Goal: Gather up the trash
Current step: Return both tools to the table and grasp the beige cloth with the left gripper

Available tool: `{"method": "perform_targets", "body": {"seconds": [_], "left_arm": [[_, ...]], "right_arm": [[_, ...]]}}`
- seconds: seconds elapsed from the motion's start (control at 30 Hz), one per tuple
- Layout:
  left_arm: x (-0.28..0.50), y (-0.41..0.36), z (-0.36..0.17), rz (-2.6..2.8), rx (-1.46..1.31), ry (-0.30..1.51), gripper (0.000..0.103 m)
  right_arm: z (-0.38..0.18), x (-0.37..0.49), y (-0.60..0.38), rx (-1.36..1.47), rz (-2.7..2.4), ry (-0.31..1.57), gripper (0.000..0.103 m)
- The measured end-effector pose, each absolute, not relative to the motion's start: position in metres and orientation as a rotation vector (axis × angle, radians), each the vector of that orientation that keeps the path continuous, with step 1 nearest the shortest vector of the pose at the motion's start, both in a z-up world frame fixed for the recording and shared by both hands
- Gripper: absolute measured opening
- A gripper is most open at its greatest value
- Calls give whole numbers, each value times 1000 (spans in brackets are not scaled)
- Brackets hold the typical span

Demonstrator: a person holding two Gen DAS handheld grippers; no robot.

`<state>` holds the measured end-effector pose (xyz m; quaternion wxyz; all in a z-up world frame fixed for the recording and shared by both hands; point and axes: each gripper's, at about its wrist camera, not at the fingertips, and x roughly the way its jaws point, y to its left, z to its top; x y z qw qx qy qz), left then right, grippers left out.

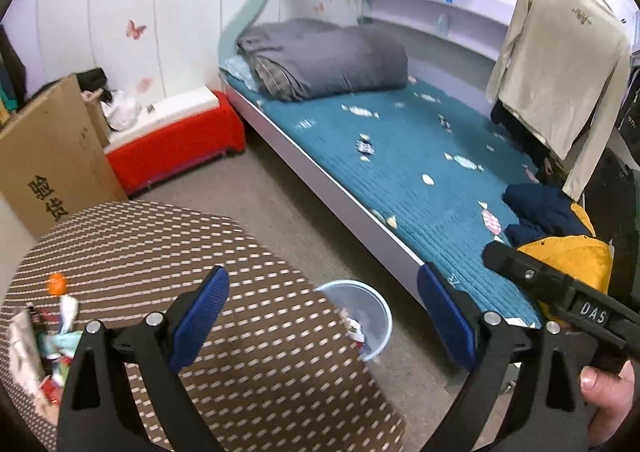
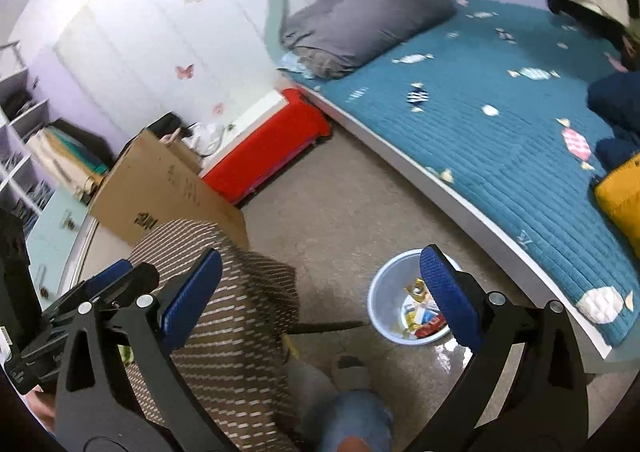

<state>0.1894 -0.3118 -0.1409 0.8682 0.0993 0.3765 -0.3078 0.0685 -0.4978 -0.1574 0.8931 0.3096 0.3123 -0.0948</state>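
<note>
While both grippers hung above the table (image 1: 168, 236), the left gripper (image 1: 324, 316) and right gripper (image 2: 324, 292) had their fingers wide apart, with nothing between them. Trash (image 2: 420, 316) lay in the bin (image 2: 378, 304) on the floor beside the bed (image 2: 500, 140); more wrappers (image 1: 48, 340) sat at the table's edge.

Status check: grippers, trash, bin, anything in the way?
Left gripper, right gripper open, empty. Wrappers in bin on floor. More trash on table. Nothing blocking.
</note>
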Motion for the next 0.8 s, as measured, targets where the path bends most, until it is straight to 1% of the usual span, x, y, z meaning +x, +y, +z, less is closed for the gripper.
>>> {"method": "perform_targets", "body": {"seconds": [0.23, 0.37, 0.57, 0.8], "left_arm": [[170, -241, -116, -584, 169, 692, 93], [165, -198, -111, -532, 138, 672, 93], [167, -135, -113, -463, 63, 671, 93], [175, -58, -124, -368, -13, 673, 93]], "right_arm": [[-129, 77, -435, 570, -115, 641, 97], [-119, 86, -395, 522, -63, 649, 97], [-112, 100, -340, 458, 4, 680, 97], [-116, 119, -281, 388, 92, 741, 97]]}}
